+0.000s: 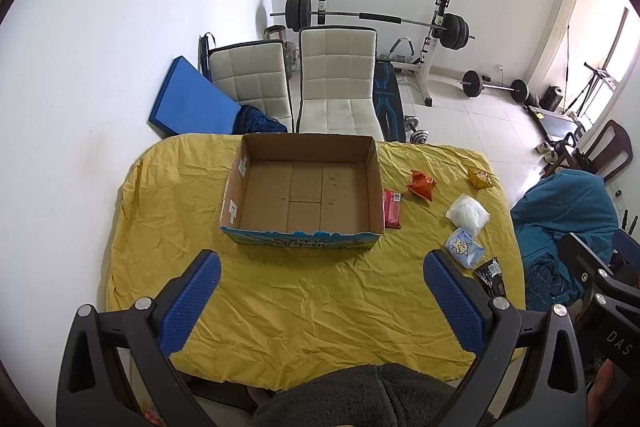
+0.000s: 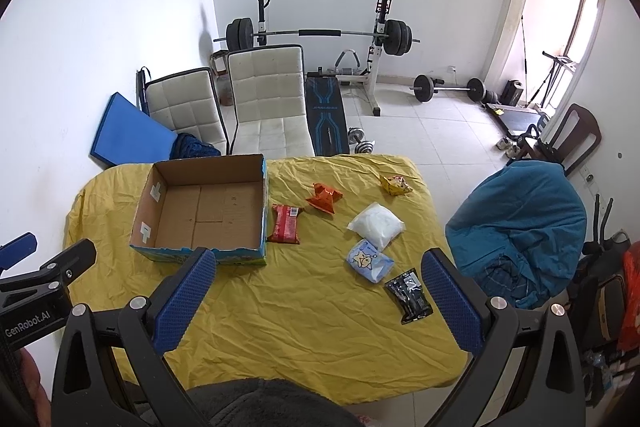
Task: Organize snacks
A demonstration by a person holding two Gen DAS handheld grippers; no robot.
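An open, empty cardboard box (image 1: pixel 304 191) (image 2: pixel 204 211) stands on the yellow-clothed table (image 1: pixel 280 307) (image 2: pixel 304 323). To its right lie several snack packs: a red pack (image 2: pixel 285 223) against the box wall, an orange pack (image 2: pixel 325 198), a yellow pack (image 2: pixel 395 184), a white bag (image 2: pixel 377 224), a pale blue pack (image 2: pixel 369 260) and a black pack (image 2: pixel 409 295). My left gripper (image 1: pixel 320 303) hovers open over the near table, in front of the box. My right gripper (image 2: pixel 318 301) is open too, above the near edge, its right finger beside the black pack. Neither holds anything.
Two white chairs (image 1: pixel 336 83) stand behind the table, with a blue mat (image 1: pixel 192 95) leaning on the wall. A chair draped in teal cloth (image 2: pixel 524 227) stands at the table's right. Weight bench, barbells and dumbbells fill the far floor. A grey fleece garment (image 1: pixel 360 399) sits below the grippers.
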